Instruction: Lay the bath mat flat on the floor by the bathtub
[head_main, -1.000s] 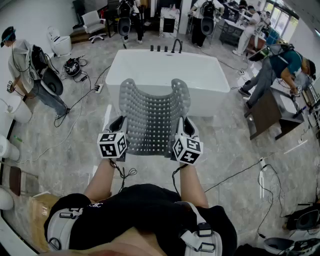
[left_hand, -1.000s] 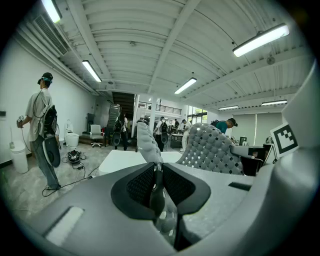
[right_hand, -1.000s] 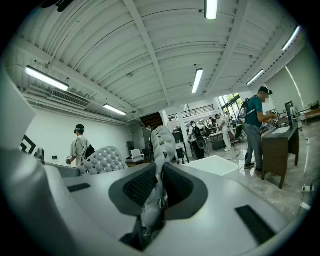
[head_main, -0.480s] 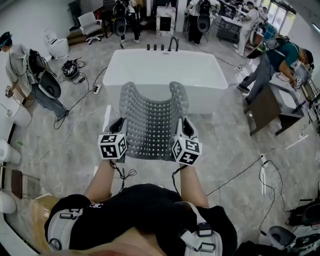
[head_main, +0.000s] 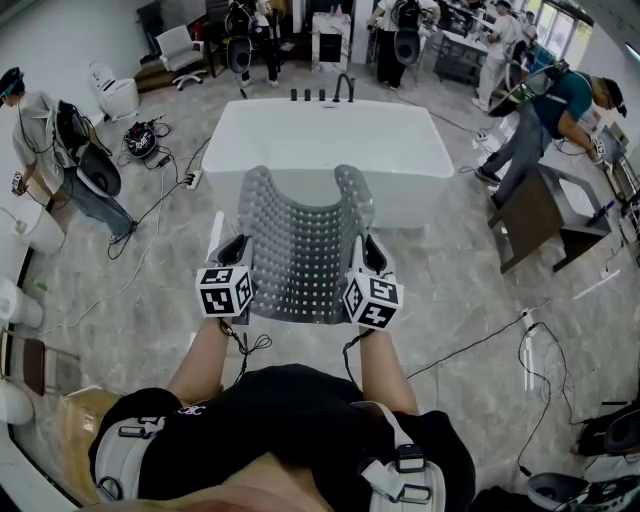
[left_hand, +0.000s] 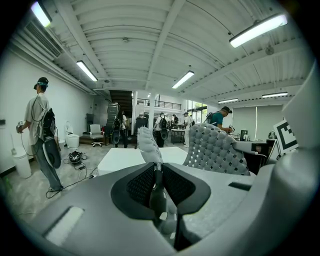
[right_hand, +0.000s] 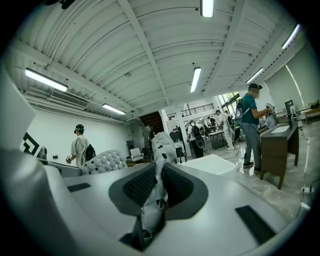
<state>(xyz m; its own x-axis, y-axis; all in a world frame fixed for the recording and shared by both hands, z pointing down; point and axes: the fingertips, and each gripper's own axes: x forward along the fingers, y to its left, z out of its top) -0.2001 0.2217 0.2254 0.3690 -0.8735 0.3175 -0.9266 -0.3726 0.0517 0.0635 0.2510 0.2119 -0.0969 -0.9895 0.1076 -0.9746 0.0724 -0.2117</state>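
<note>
Pinching the near corners of the grey perforated bath mat (head_main: 300, 250) with left gripper (head_main: 238, 255) and right gripper (head_main: 368, 255), both clamped tight on its edge. Held up off the floor (head_main: 150, 290), curled upward at the far end, just in front of the white bathtub (head_main: 420, 205).

Both forearms (head_main: 205, 355) were stuck out toward 12 o'clock. Left gripper (head_main: 237, 255) and right gripper (head_main: 366, 255) sat level, jaws pinching the mat (head_main: 303, 240).

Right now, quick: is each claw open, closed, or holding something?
Left claw: closed on the bath mat, at its left edge.
Right claw: closed on the bath mat's right edge.
</note>
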